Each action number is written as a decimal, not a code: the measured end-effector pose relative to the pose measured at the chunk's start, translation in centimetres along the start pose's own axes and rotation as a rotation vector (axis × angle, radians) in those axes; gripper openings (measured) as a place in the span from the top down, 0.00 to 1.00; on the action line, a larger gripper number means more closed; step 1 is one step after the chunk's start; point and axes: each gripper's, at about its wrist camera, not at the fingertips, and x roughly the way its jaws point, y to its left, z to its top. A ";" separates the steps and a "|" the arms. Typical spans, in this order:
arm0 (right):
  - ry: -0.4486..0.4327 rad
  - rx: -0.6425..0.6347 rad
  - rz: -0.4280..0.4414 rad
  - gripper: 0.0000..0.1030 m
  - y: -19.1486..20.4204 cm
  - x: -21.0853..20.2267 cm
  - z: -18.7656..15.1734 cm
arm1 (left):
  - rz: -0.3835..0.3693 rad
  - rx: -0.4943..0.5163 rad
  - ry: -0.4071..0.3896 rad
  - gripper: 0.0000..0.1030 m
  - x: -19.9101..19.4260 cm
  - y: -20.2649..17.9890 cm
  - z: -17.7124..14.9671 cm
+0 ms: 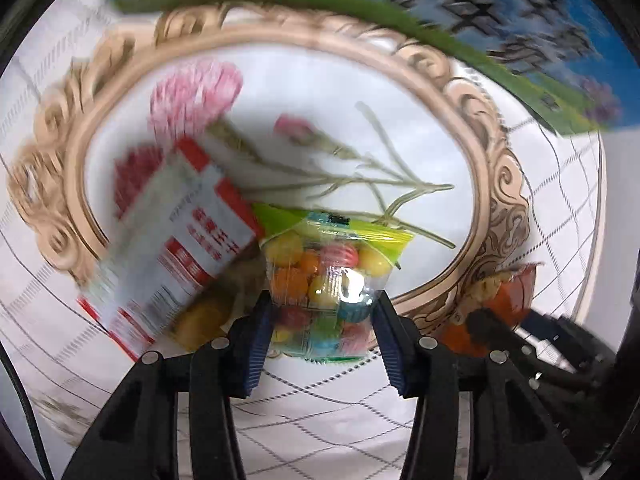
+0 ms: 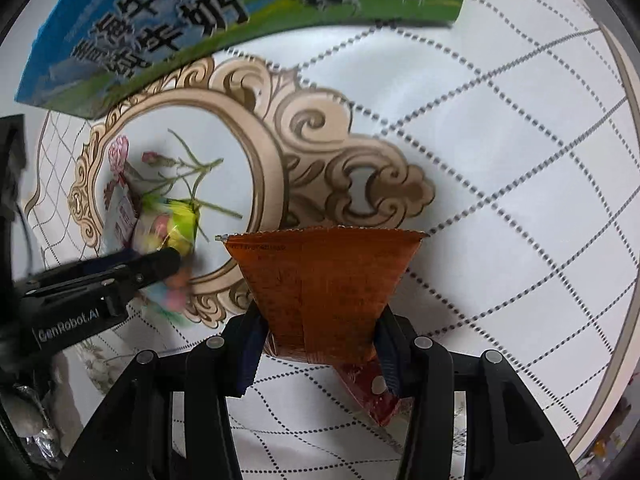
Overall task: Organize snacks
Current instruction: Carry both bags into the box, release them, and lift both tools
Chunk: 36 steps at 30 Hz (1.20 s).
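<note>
Bright, even light, soft shadows. Left view is motion-blurred, glare on the candy bag [image 1: 328, 280]. Right view is sharper, its far-left smeared. Fisheye bends both edges.

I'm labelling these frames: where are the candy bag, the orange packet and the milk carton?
candy bag [image 1: 324, 280]: left wrist view, its clear front over the sweets.
orange packet [image 2: 324, 280]: right wrist view, middle of its flat face.
milk carton [image 2: 168, 20]: right wrist view, its printed side.
</note>
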 end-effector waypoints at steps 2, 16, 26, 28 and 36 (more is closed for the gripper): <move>-0.007 -0.002 0.010 0.50 0.5 0.4 0.3 | 0.002 0.014 -0.009 0.53 0.4 0.1 0.1; -0.060 0.036 0.007 0.33 1.5 -0.4 1.2 | 0.128 0.096 -0.093 0.56 0.8 -2.8 -1.4; -0.160 0.029 0.044 0.55 3.1 -3.5 1.2 | 0.130 0.163 -0.217 0.58 -5.6 -6.7 -7.2; -0.192 0.017 0.070 0.55 3.6 -5.9 1.7 | 0.093 0.165 -0.250 0.58 -8.5 -7.1 -7.4; -0.361 -0.023 0.175 0.55 5.1 -18.5 6.1 | -0.015 0.159 -0.410 0.57 -21.3 -6.9 -3.5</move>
